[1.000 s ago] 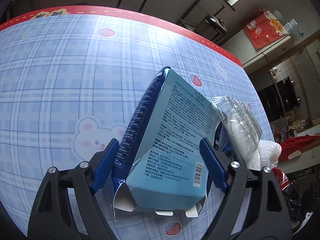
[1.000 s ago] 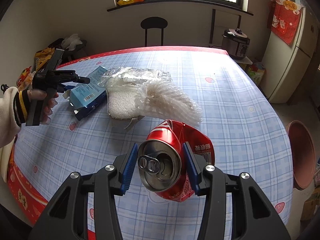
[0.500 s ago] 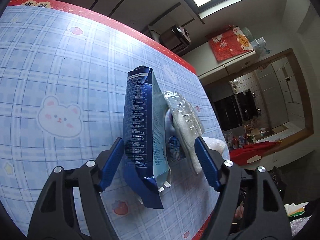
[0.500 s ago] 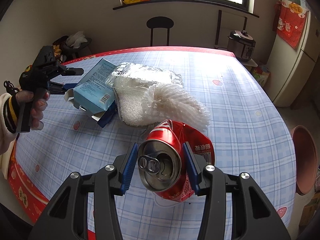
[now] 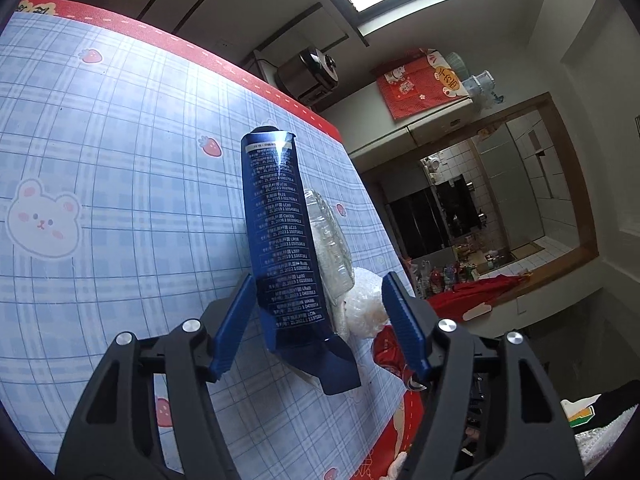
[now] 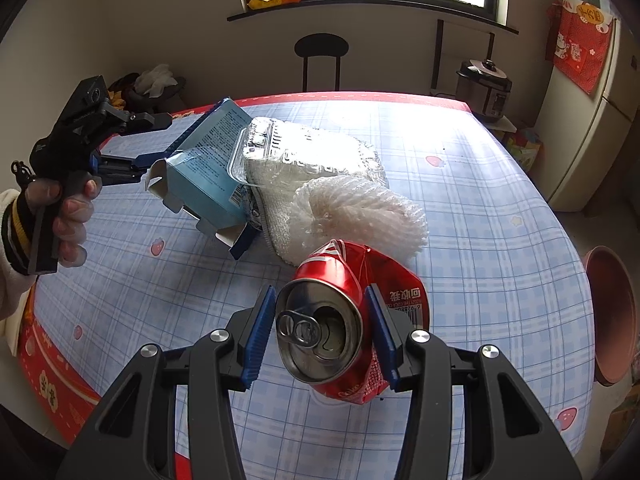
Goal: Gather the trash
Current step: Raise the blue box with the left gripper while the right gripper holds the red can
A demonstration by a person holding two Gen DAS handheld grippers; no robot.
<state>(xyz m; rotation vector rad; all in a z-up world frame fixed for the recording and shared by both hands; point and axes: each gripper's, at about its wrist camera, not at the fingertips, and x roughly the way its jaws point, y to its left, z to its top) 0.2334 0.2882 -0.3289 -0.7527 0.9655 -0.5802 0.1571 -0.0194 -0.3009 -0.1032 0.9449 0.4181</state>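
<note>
Right wrist view, left to right: my left hand (image 6: pixel 60 220) holds the left gripper (image 6: pixel 160 148) at the open end of the blue box (image 6: pixel 208 168), which is tipped up on edge against the clear plastic tray (image 6: pixel 304 148) and the white foam net (image 6: pixel 360 208). Nearer to me the crushed red can (image 6: pixel 352 320) stands on the checked tablecloth (image 6: pixel 500 220), and my right gripper (image 6: pixel 320 336) is clenched on its top rim, both blue pads against the metal. At the far right a reddish bin (image 6: pixel 612 312) sits below the table edge, which I take to be where the trash goes. In the left wrist view my left gripper (image 5: pixel 320 320) is closing with the dark side of the box (image 5: pixel 280 240) between the jaws; the left pad looks just at the cardboard, the right pad stands clear of it with the tray and foam net in the gap. To do this well I should centre on the box alone, so the right finger slips between cardboard and tray, and squeeze gently, since an empty carton will likely buckle. The can I would simply keep level and firmly held.
</note>
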